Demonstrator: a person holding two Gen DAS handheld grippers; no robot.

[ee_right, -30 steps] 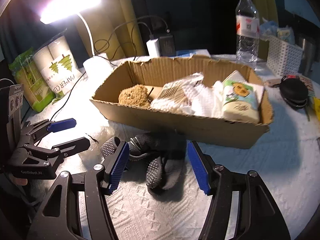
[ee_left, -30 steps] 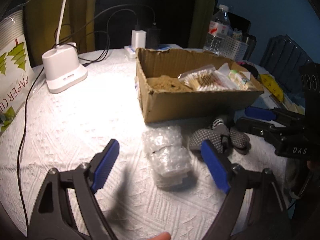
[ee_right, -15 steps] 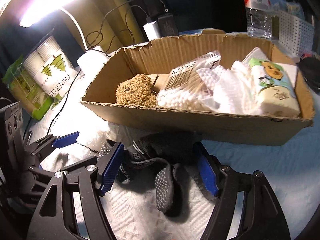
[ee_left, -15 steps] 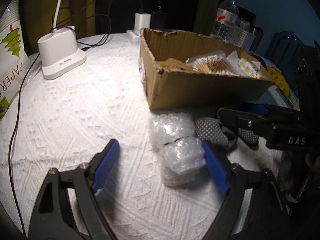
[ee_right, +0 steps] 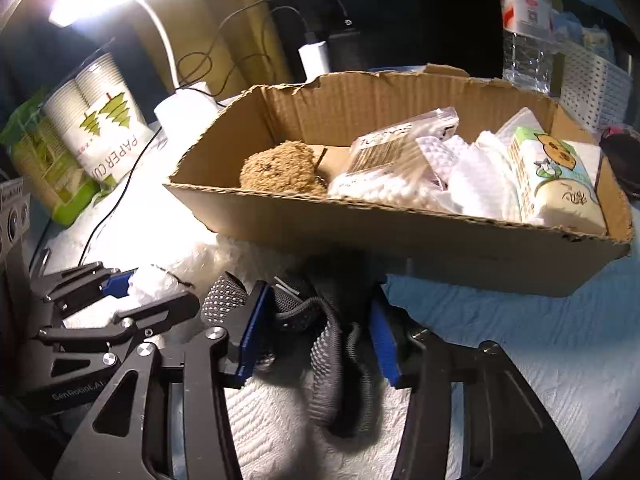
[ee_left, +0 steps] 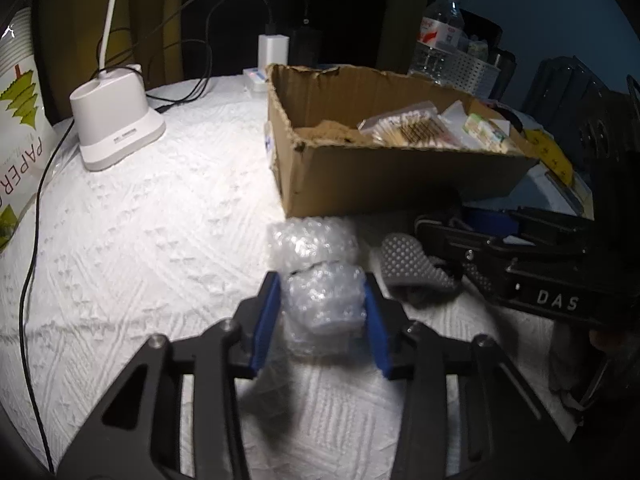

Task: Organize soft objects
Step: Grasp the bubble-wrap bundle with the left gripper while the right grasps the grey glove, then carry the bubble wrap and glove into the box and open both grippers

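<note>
Lifting each soft item straight up, clear of the cardboard box [ee_right: 400,236] wall, before carrying it over the rim looks like the careful way to do this step, since both things sag and could snag. On the white cloth just in front of the box, the left gripper [ee_left: 322,312] has its blue pads closed against the near lump of bubble wrap [ee_left: 324,304] (squeezing it lightly). Beside it, the right gripper [ee_right: 316,332] is closed partway around the grey socks [ee_right: 332,344], which droop between its pads.

Bubble wrap bundle [ee_left: 322,300] and grey socks [ee_right: 320,320] lie before cardboard box [ee_right: 400,240]
</note>
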